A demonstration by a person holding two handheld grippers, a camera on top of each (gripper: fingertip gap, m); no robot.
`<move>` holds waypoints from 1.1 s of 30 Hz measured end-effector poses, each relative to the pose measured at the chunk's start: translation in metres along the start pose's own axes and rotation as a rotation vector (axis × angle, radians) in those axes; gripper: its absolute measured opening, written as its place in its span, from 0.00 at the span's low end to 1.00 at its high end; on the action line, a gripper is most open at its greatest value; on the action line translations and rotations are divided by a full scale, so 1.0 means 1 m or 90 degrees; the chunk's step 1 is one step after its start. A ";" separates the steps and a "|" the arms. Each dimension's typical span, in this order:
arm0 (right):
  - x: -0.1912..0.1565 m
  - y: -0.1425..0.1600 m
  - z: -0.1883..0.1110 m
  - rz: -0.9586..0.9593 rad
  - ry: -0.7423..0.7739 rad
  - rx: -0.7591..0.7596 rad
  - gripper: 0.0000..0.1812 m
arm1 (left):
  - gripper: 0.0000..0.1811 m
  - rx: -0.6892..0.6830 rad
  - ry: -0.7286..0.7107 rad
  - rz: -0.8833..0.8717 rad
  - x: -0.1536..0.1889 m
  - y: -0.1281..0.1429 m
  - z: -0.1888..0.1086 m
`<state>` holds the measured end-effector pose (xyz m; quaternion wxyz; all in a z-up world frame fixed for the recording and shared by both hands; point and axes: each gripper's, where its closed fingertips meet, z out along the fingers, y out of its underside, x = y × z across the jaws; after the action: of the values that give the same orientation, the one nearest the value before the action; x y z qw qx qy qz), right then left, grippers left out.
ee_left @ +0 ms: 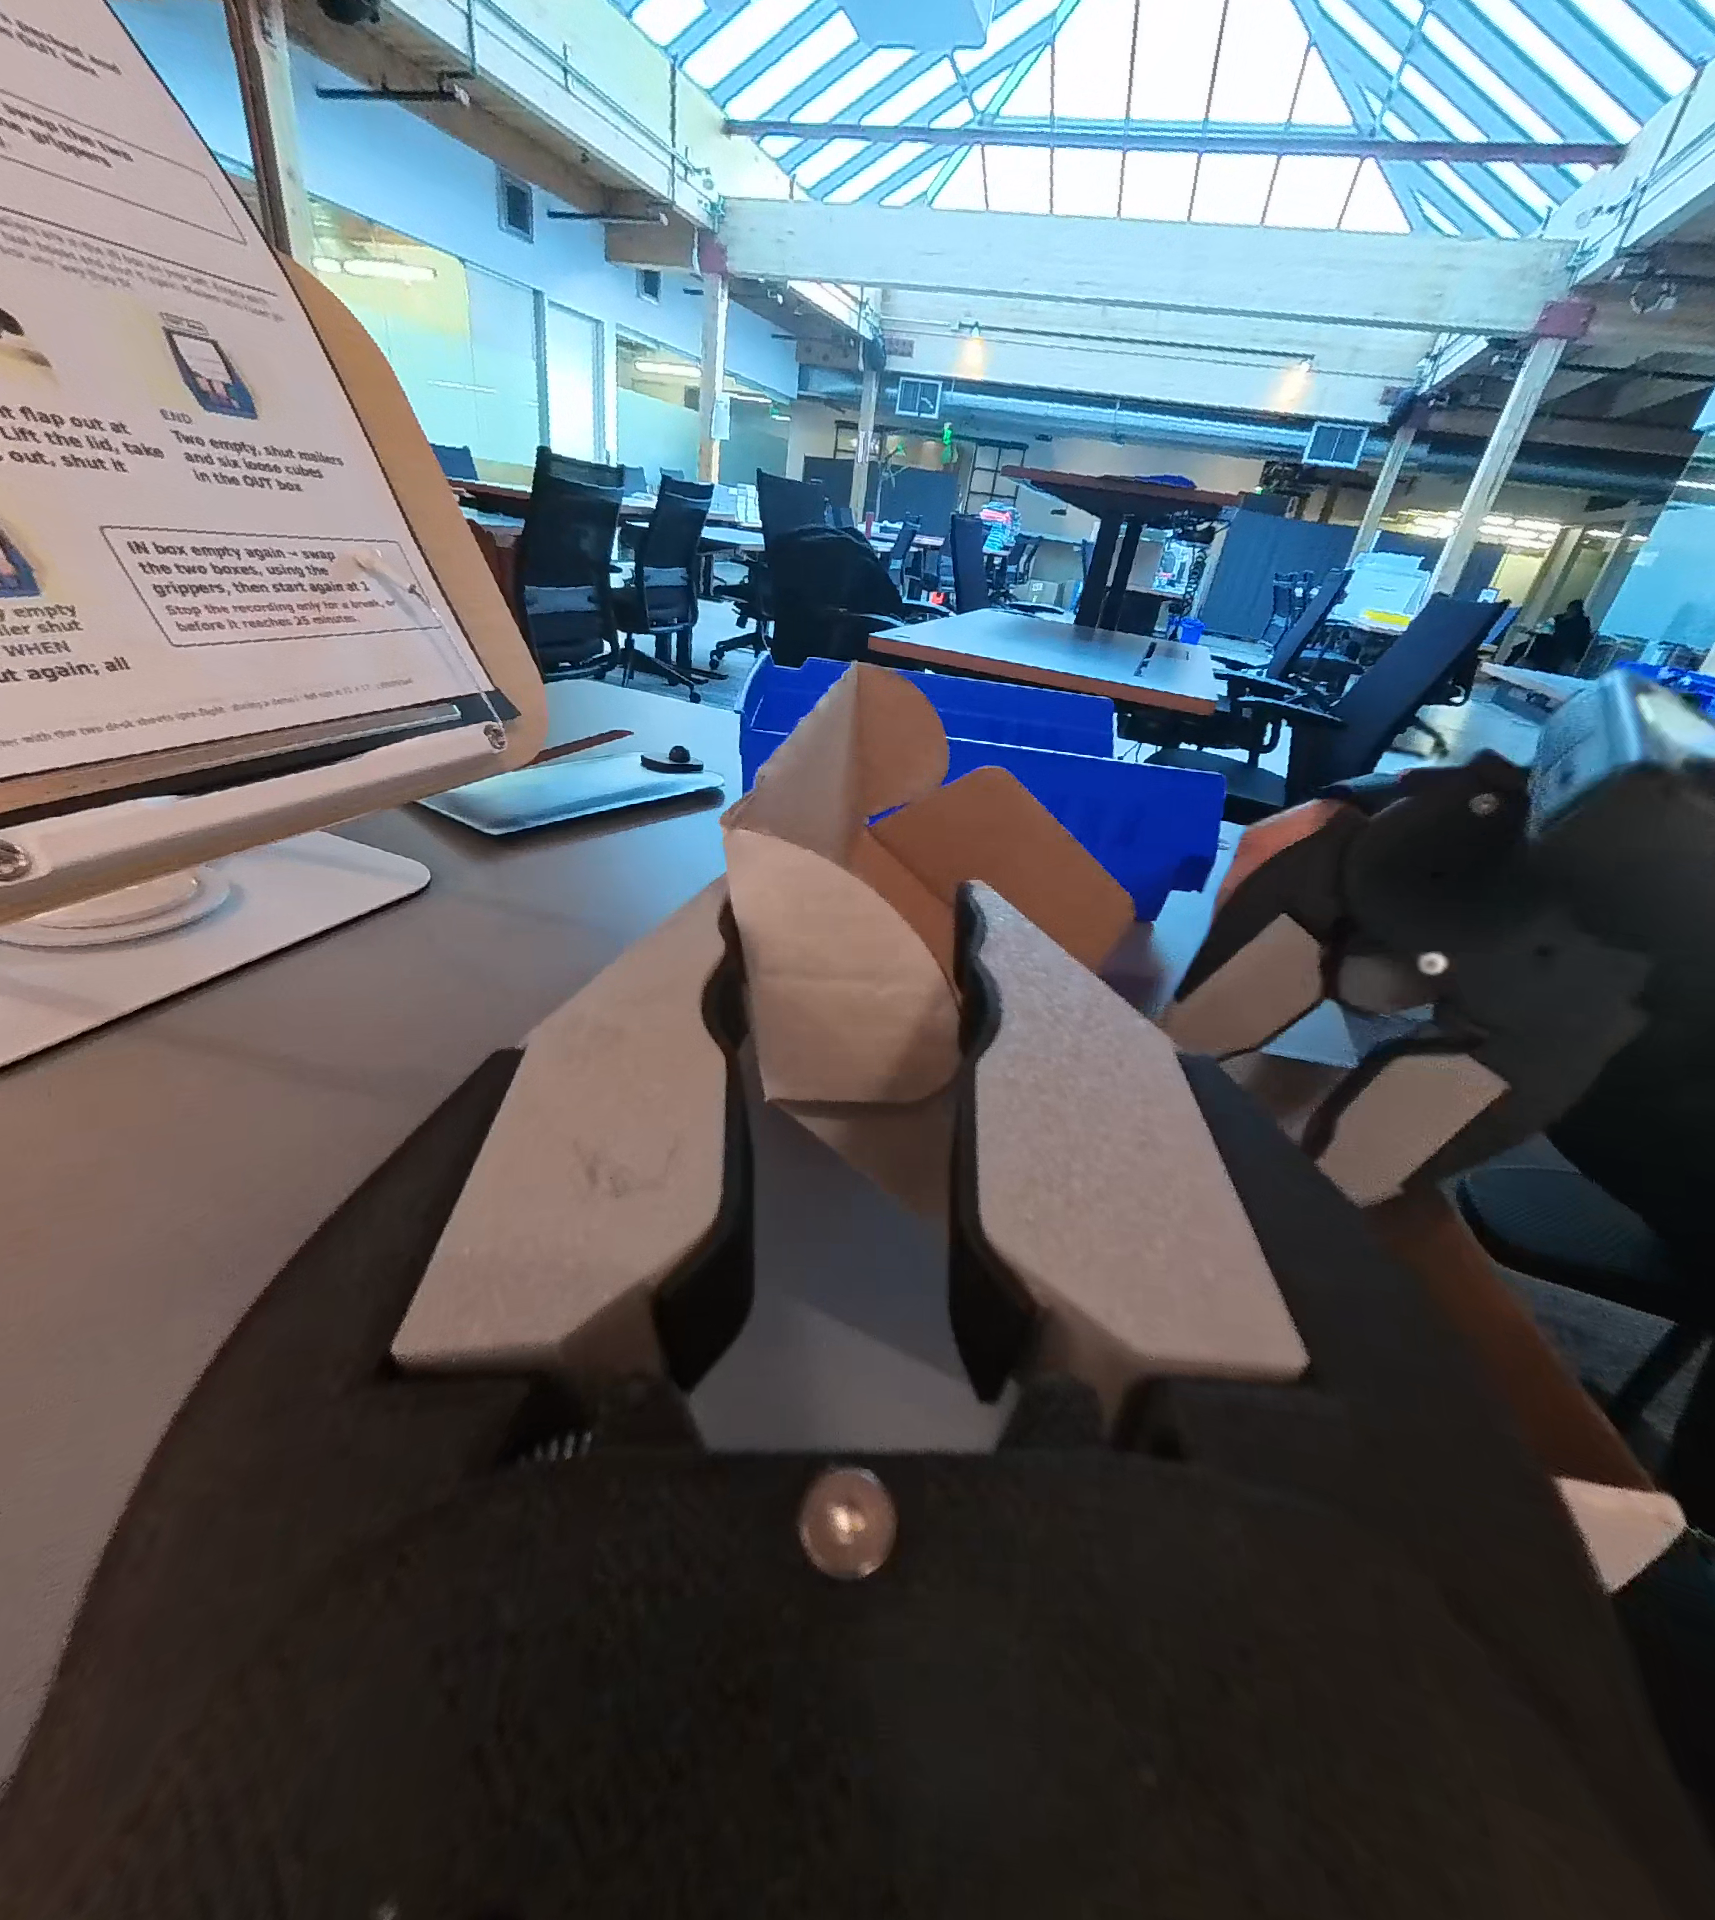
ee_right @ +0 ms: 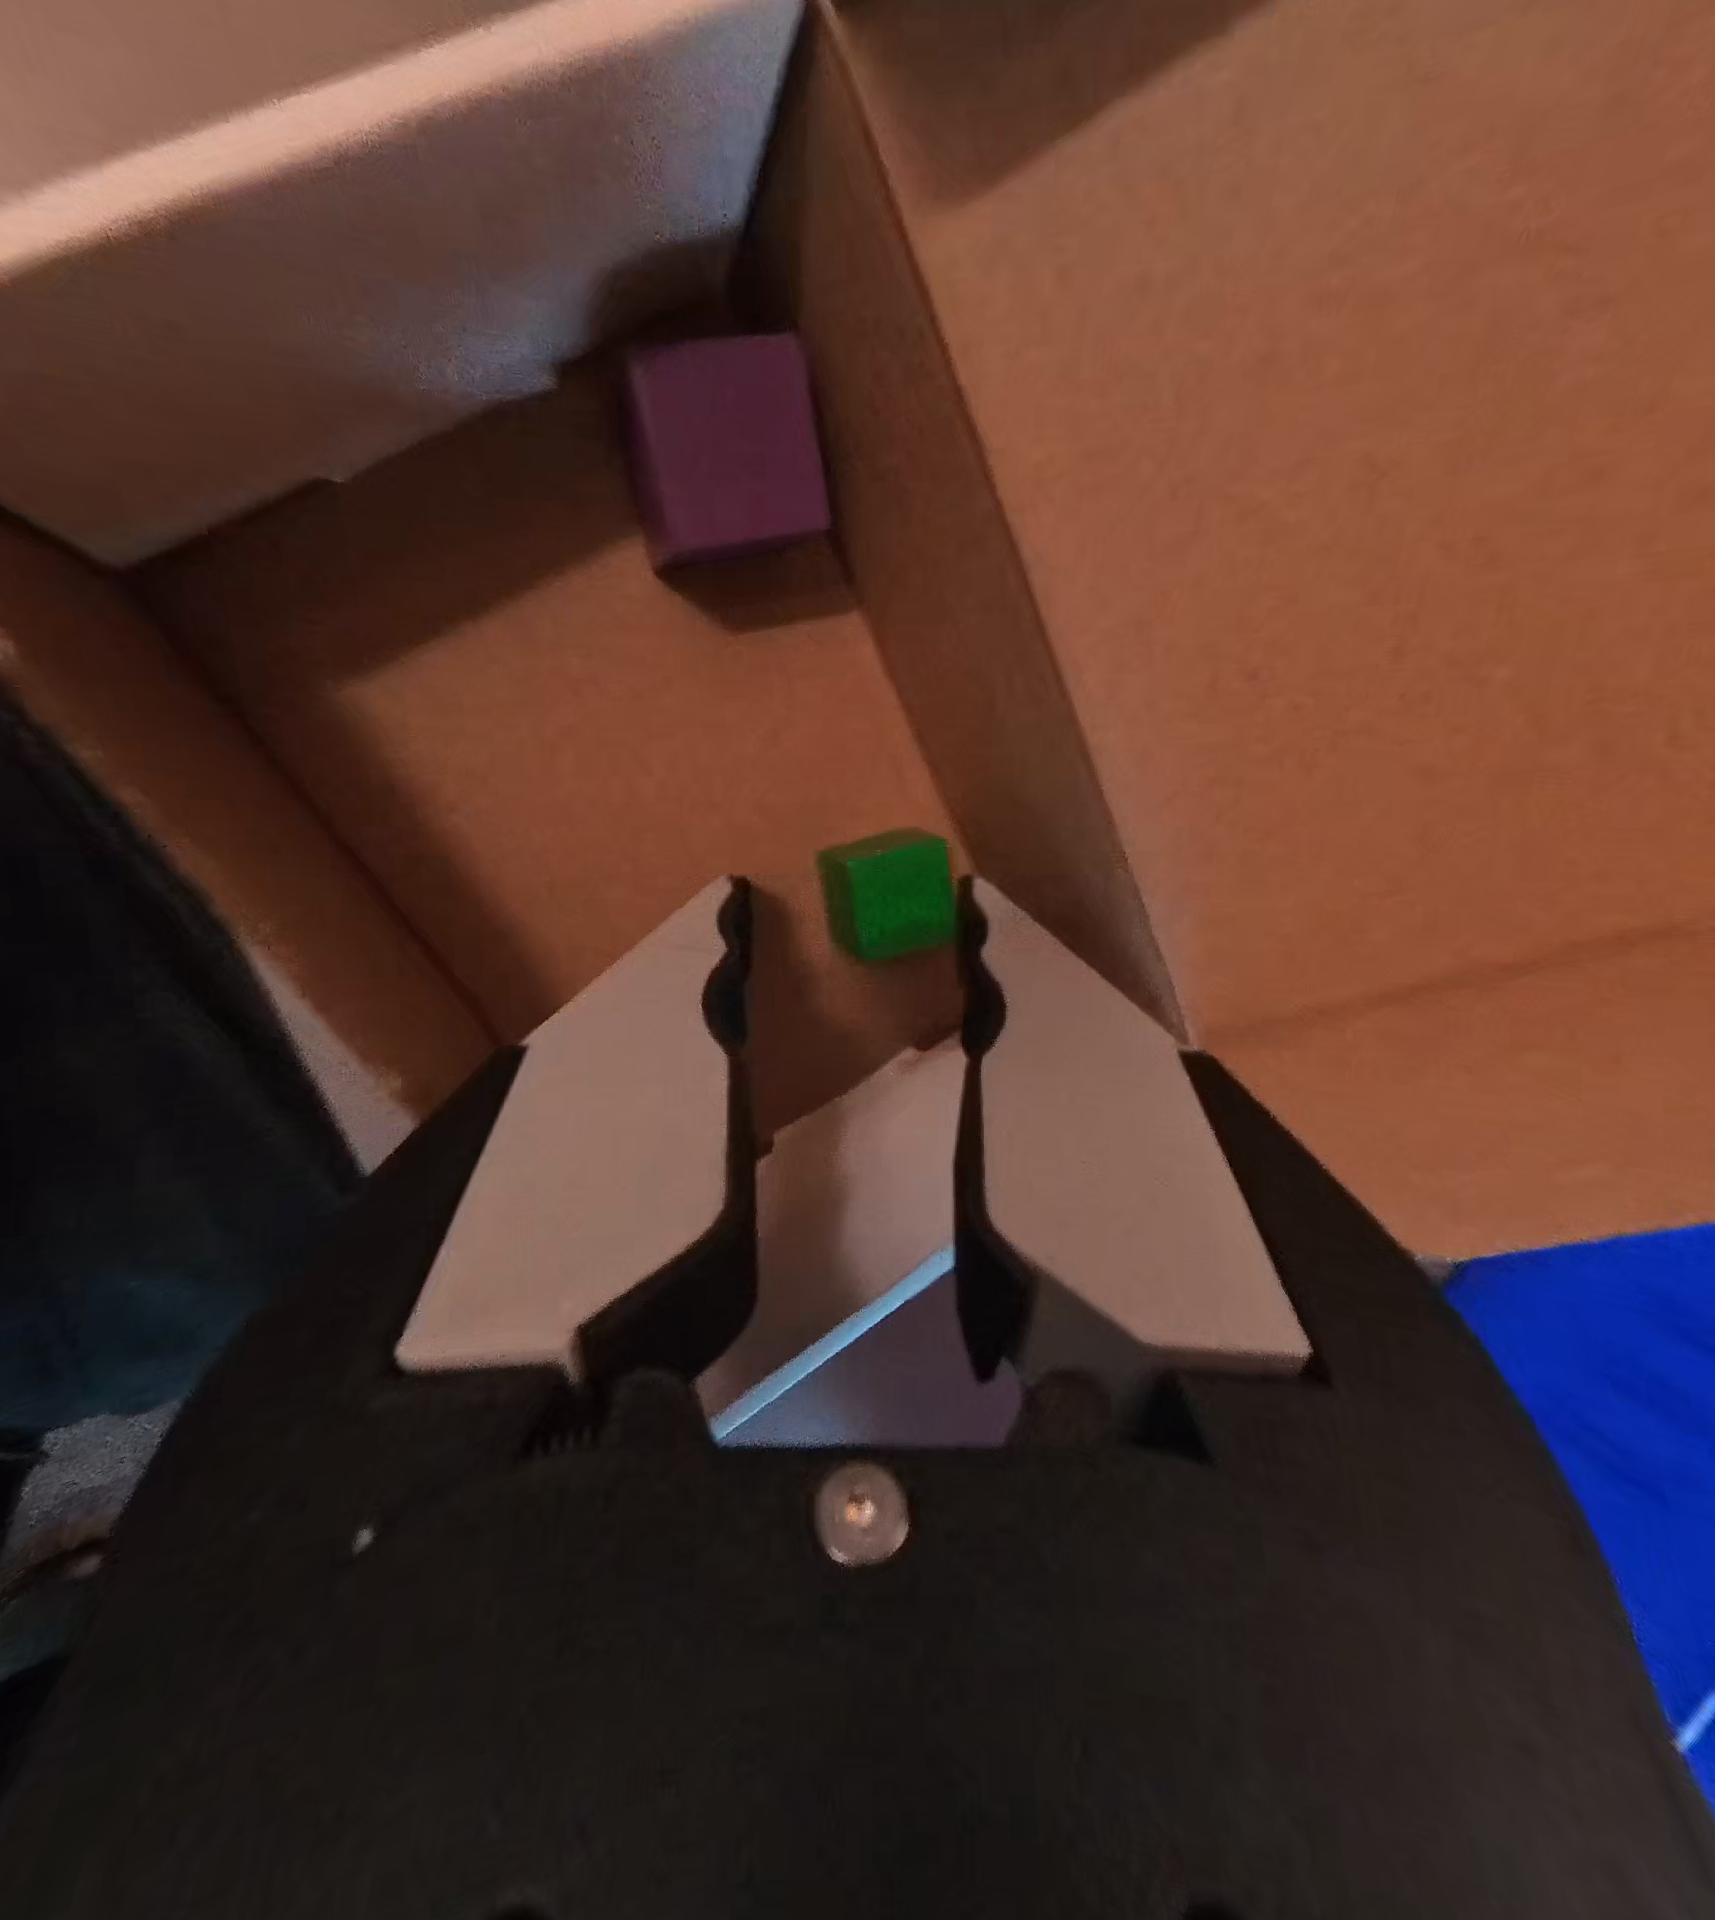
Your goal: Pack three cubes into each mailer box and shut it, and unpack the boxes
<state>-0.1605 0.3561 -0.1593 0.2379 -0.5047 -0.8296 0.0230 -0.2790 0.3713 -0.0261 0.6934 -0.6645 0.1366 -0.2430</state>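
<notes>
The left tool [ee_left: 848,935] pinches the mailer box's flap [ee_left: 832,997]. The right tool [ee_right: 853,904] is open above the box [ee_right: 624,748], which holds a purple cube [ee_right: 723,447] and a green cube [ee_right: 889,891].

Instruction sheet on stand [ee_left: 157,436], grey desk [ee_left: 157,1195], black office chairs [ee_left: 572,582], skylight [ee_left: 1196,94]

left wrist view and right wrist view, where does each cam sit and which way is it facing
Left wrist view: on the left gripper, facing level across the desk; its fingers pinch a mailer box flap; right gripper at right.
Right wrist view: on the right gripper, facing down into the mailer box at a purple cube and green cube.
Shared: the box, blue bin.
</notes>
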 end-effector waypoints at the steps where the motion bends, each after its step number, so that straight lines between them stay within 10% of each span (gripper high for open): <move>1: -0.002 -0.003 -0.004 0.002 -0.011 0.019 0.20 | 0.21 -0.001 -0.001 -0.001 0.000 0.000 0.000; 9: 0.019 -0.005 -0.002 0.015 0.063 0.025 0.01 | 0.21 0.000 0.000 -0.005 -0.001 0.001 0.000; 12: 0.007 -0.001 0.001 0.013 0.015 0.009 0.26 | 0.21 -0.001 0.000 -0.005 -0.001 0.001 0.000; 33: -0.059 -0.043 -0.022 0.079 -0.309 0.137 0.20 | 0.21 0.001 0.003 -0.007 -0.001 0.000 0.000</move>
<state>-0.1646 0.2805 -0.1498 0.0823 -0.5061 -0.8227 0.2455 -0.2794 0.3716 -0.0266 0.6923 -0.6641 0.1346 -0.2483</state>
